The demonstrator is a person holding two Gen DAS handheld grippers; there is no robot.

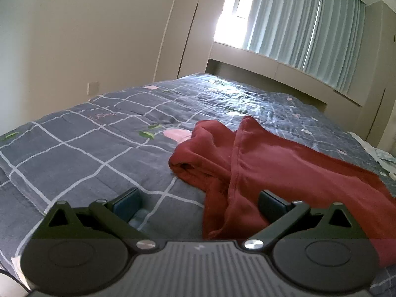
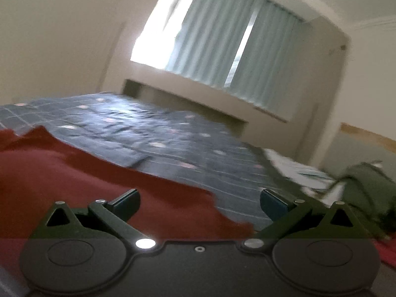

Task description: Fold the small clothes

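A dark red garment (image 1: pixel 267 168) lies crumpled on a grey checked bedspread (image 1: pixel 99 143), its bunched end toward the left and a folded strip running down to the front. My left gripper (image 1: pixel 199 205) stands open low over the bed, with the garment's near edge between its fingers and the right finger (image 1: pixel 271 204) over the cloth. In the right wrist view the same red garment (image 2: pixel 74 178) fills the lower left. My right gripper (image 2: pixel 199 204) is open just above its right edge, holding nothing. That view is blurred.
The bed reaches back to a beige wall and a window ledge (image 1: pixel 272 66) under pale curtains (image 1: pixel 309 29). White cloth (image 2: pixel 294 168) and a dark green heap (image 2: pixel 366 193) lie at the bed's right side.
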